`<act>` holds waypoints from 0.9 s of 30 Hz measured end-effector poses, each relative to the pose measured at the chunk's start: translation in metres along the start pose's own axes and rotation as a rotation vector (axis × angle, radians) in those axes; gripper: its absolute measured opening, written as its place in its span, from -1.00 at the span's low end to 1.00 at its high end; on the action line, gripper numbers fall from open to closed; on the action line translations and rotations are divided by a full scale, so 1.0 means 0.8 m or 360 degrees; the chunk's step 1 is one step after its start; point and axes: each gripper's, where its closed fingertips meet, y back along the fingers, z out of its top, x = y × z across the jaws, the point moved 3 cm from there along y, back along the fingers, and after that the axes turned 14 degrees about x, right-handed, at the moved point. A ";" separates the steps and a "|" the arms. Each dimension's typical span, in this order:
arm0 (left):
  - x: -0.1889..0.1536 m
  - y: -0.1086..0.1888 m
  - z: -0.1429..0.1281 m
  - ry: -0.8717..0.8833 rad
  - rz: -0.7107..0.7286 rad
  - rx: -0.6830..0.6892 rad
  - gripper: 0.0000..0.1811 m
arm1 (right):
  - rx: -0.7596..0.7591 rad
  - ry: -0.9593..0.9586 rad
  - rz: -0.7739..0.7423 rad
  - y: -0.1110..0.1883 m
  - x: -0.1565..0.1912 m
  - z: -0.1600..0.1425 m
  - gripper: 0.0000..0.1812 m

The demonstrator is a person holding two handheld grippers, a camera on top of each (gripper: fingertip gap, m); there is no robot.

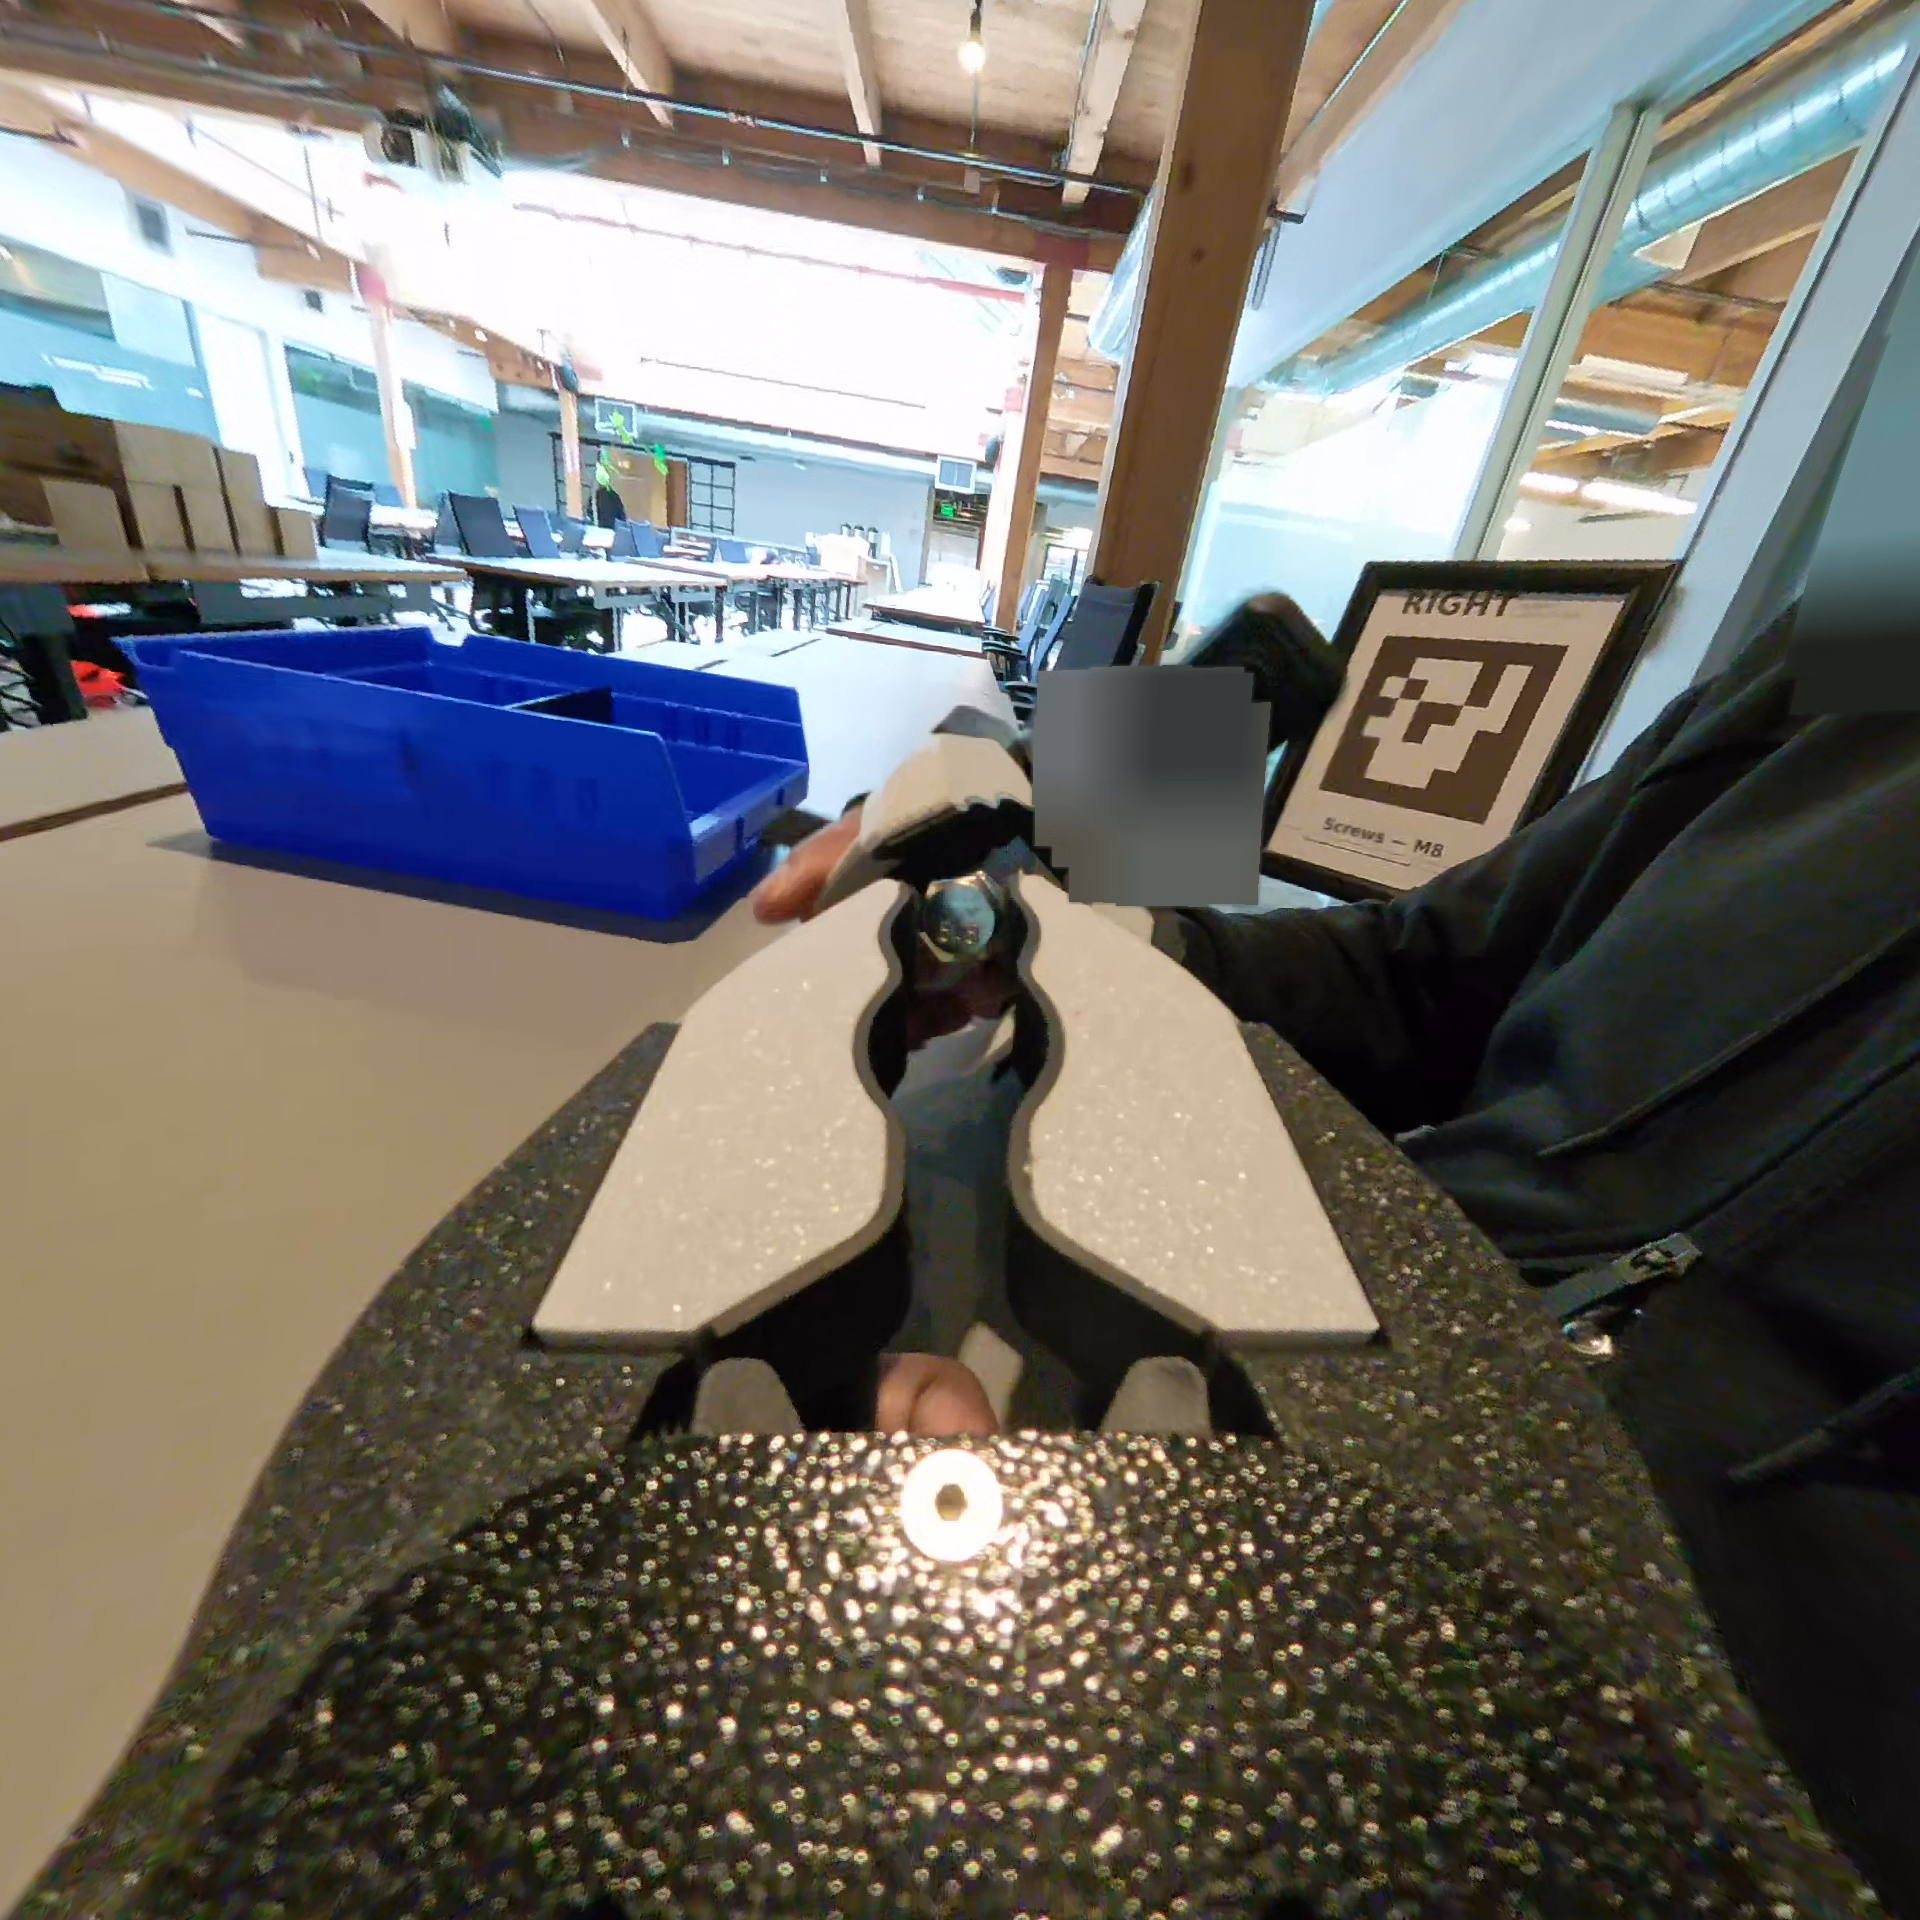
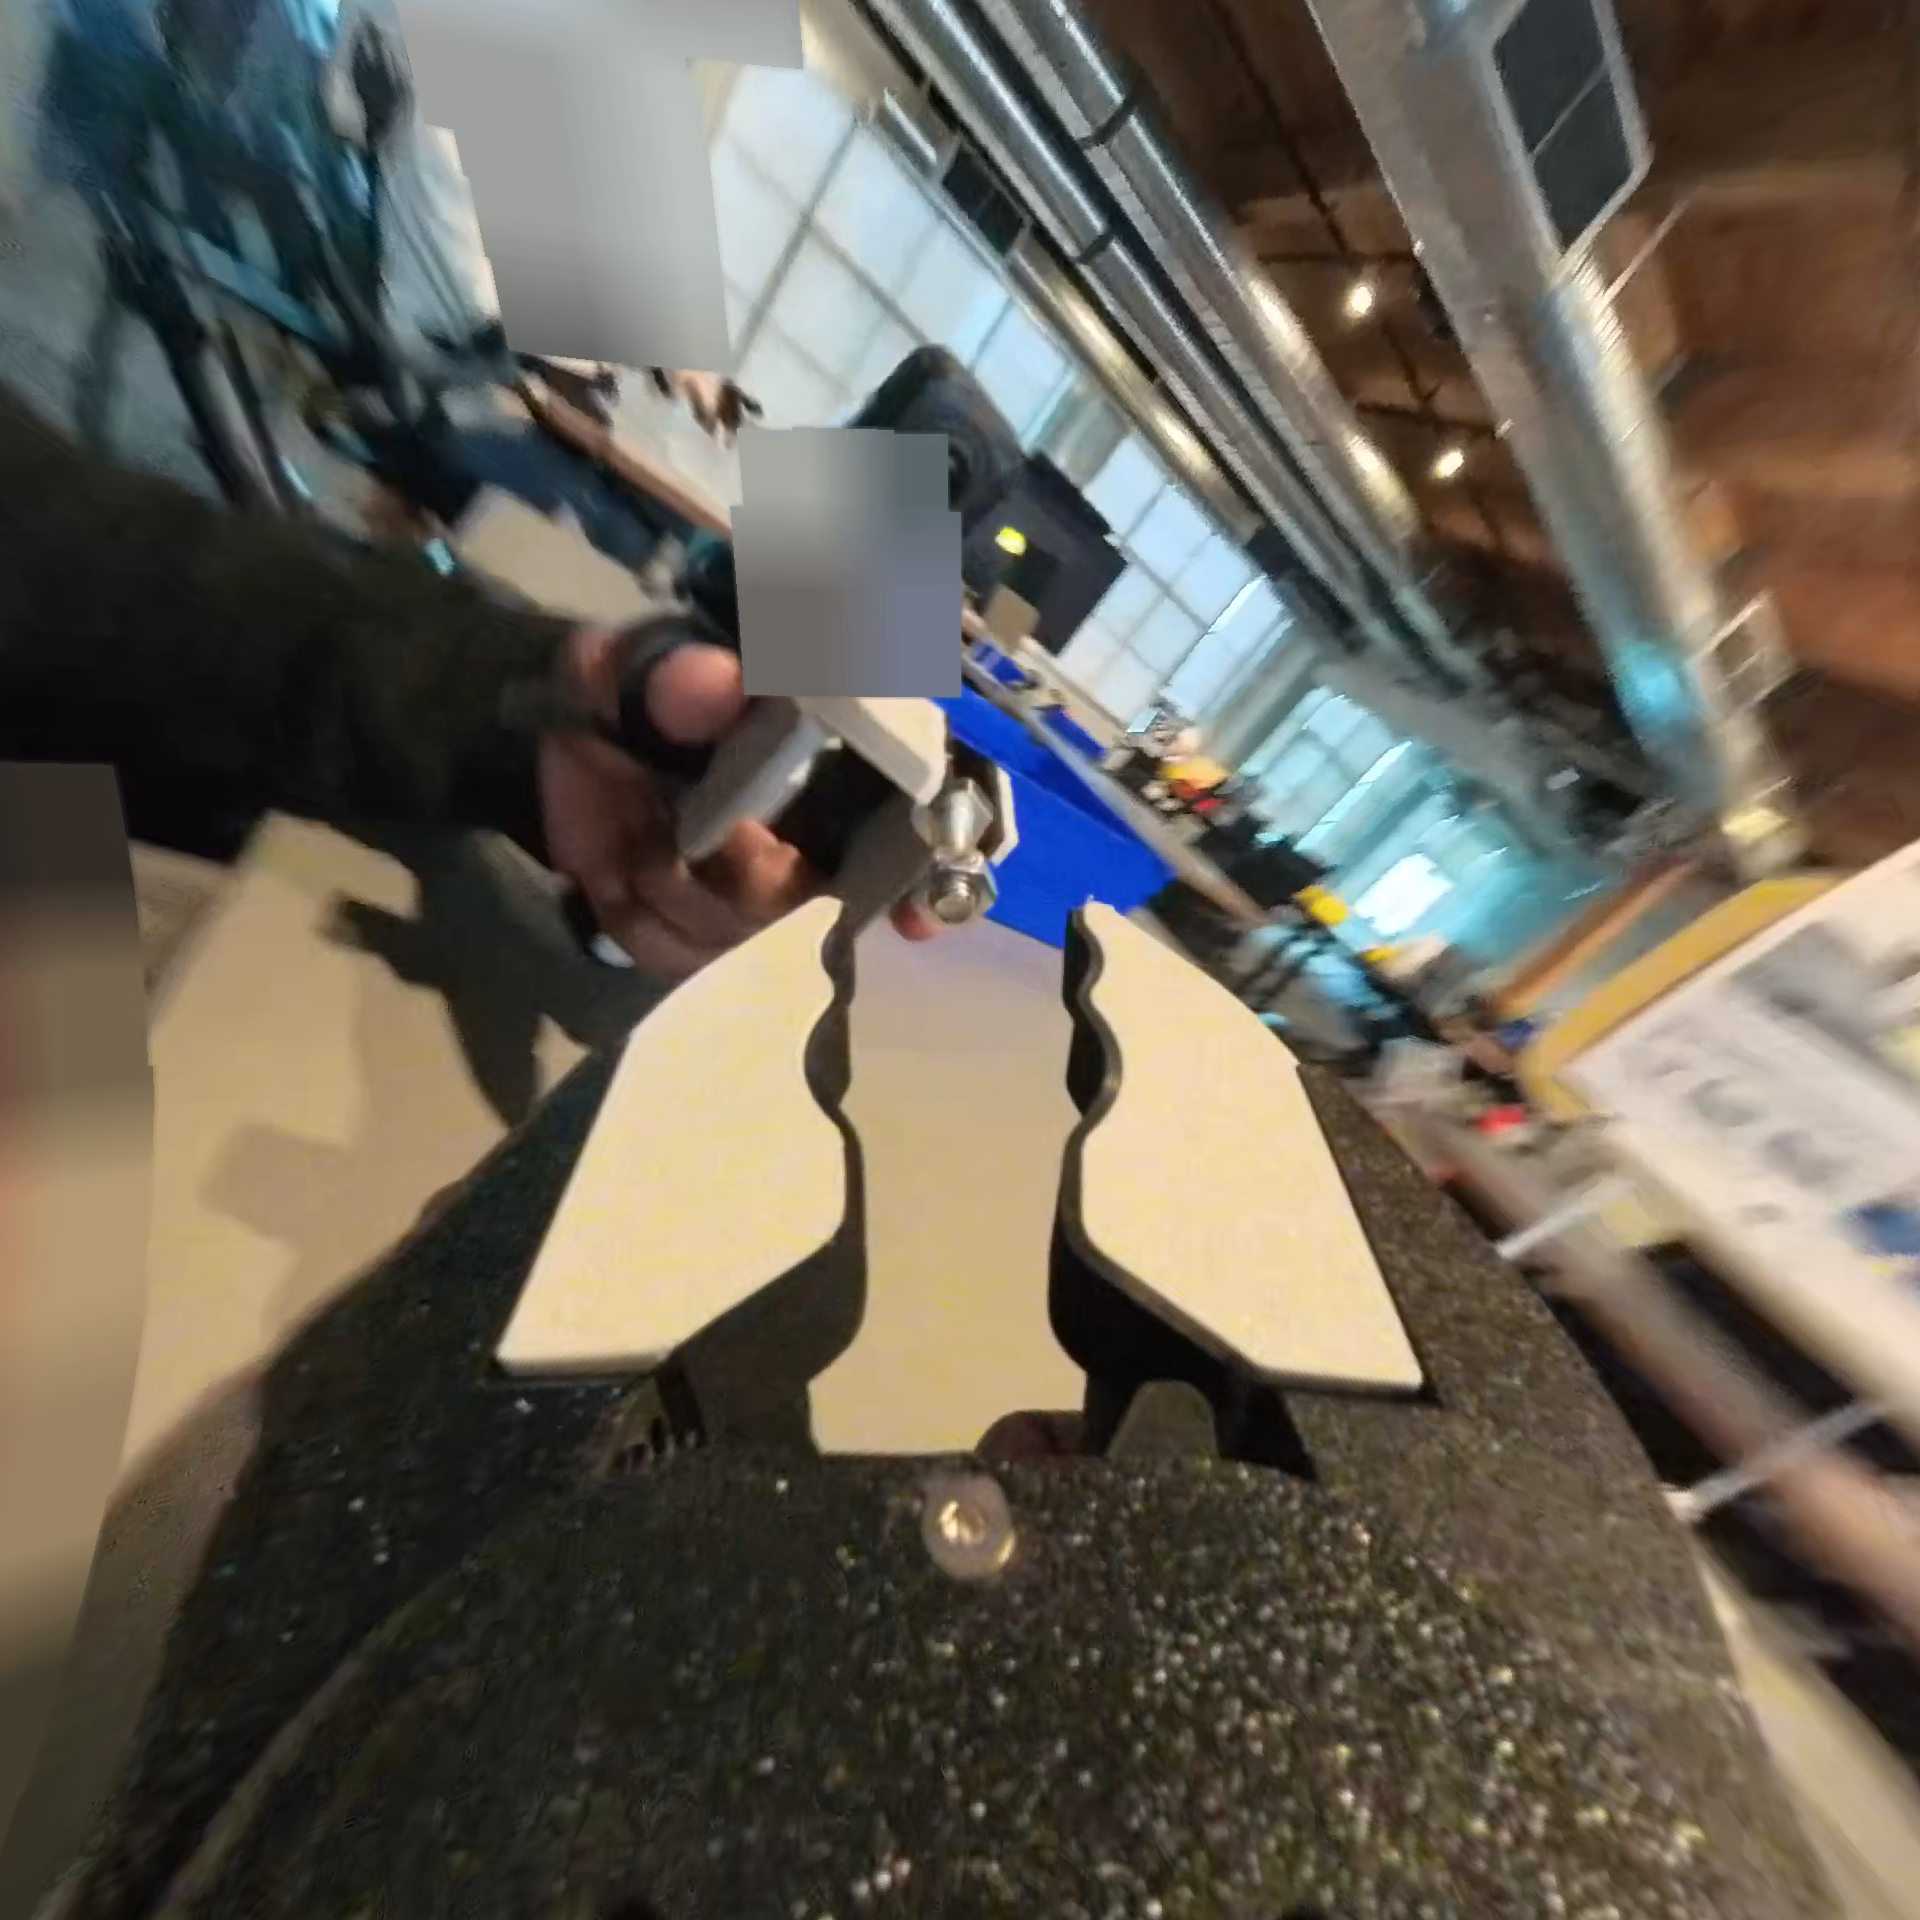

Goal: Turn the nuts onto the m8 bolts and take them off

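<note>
Bolt [image 1: 958, 920] and nut sit at the centre of both views, held up in the air above the grey table [image 1: 260, 1091]. In the left wrist view the bolt's hexagonal head faces the camera, pinched between the tips of the left gripper [image 1: 961, 925], whose white fingers [image 1: 769, 1122] close narrowly around it. In the right wrist view the same bolt points its threaded end toward the camera, with the nut [image 2: 961, 894] seated near that end and the far gripper clamping the head behind it.

The right gripper [image 2: 961, 935] has its jaws standing wide apart with nothing between them; its tips lie just below and to either side of the nut, not touching it. This view is blurred by motion.

A hand [image 2: 665, 831] in a dark sleeve holds the left gripper's body, seen from the right wrist view. In the left wrist view the right gripper [image 1: 935, 821] appears just behind the bolt, with a fingertip of the person's hand showing beside it.

A blue plastic bin [image 1: 447, 769] with dividers rests on the table, well apart to the left. A framed marker card [image 1: 1455, 727] stands at the right, behind the person's dark jacket sleeve [image 1: 1558, 935]. Rows of desks and chairs fill the open room beyond.
</note>
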 end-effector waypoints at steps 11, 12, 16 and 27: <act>-0.007 -0.005 0.001 -0.0187 0.0070 0.0022 -0.84 | -0.0057 -0.0840 0.0531 -0.001 -0.003 0.005 -0.72; -0.007 -0.005 0.000 -0.0186 0.0068 0.0031 -0.84 | -0.0046 -0.0792 0.0519 -0.001 -0.001 0.005 -0.80; -0.006 -0.007 -0.004 -0.0074 0.0007 0.0053 -0.84 | -0.0027 -0.0285 0.0230 0.000 0.004 0.005 -0.84; 0.007 0.002 0.000 0.0053 0.0037 -0.0017 -0.84 | 0.0019 -0.0053 -0.0025 0.001 -0.006 0.001 -0.62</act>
